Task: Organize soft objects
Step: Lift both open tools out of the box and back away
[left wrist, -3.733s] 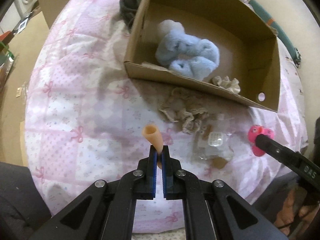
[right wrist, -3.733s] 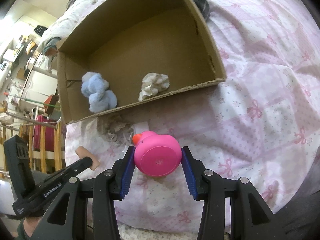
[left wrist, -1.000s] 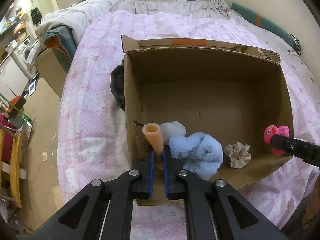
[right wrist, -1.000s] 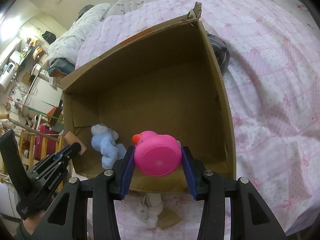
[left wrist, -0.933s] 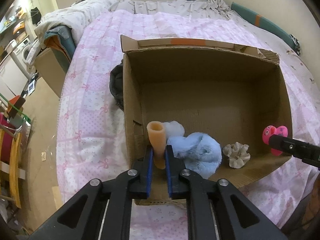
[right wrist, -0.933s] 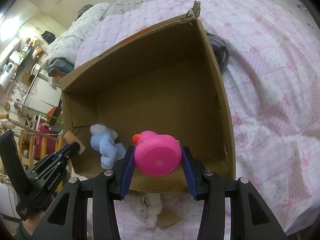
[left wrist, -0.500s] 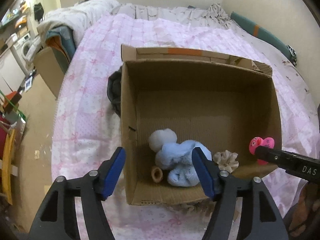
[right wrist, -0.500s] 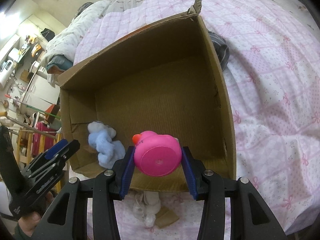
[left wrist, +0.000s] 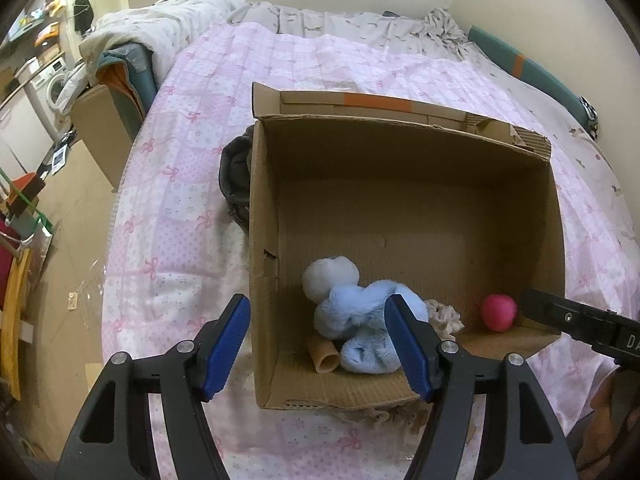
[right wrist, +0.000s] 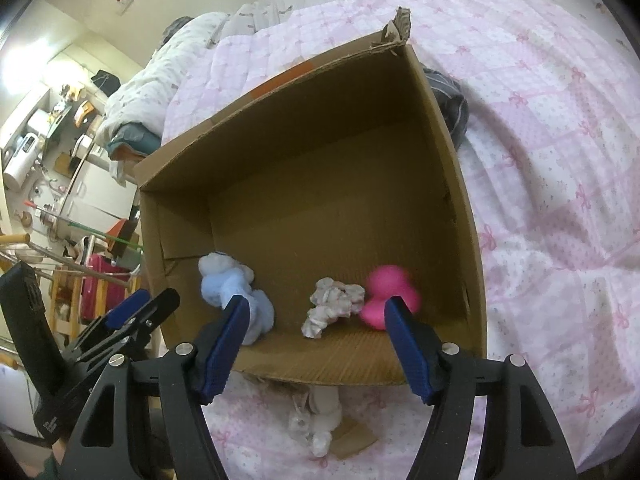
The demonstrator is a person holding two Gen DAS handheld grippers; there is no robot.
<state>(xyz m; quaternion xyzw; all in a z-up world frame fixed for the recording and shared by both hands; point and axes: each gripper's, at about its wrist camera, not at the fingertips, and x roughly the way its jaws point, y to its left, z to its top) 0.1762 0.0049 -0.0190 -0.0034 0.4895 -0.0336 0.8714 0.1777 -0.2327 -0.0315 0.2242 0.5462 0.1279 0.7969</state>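
An open cardboard box [left wrist: 400, 148] stands on a pink patterned bed; it also shows in the right wrist view [right wrist: 456, 168]. Inside lie a blue plush toy [left wrist: 360, 320], a tan foam tube [left wrist: 323, 356], a beige scrunchie [left wrist: 444, 316] and a pink rubber duck [left wrist: 498, 313]. In the right wrist view the duck [right wrist: 386, 294] is blurred, beside the scrunchie [right wrist: 334, 306] and the plush [right wrist: 236, 284]. My left gripper [left wrist: 322, 344] is open and empty above the box's near left corner. My right gripper [right wrist: 316, 340] is open and empty above the near wall.
A dark bundle of cloth [left wrist: 236, 172] lies against the box's left wall. A lace cloth and a clear plastic piece [right wrist: 316, 420] lie on the bed in front of the box. A bed edge and floor with furniture [left wrist: 48, 200] are at the left.
Both grippers opened. The left one dropped the tan foam tube into the box; the right one dropped the pink duck, which now lies in the box's right corner.
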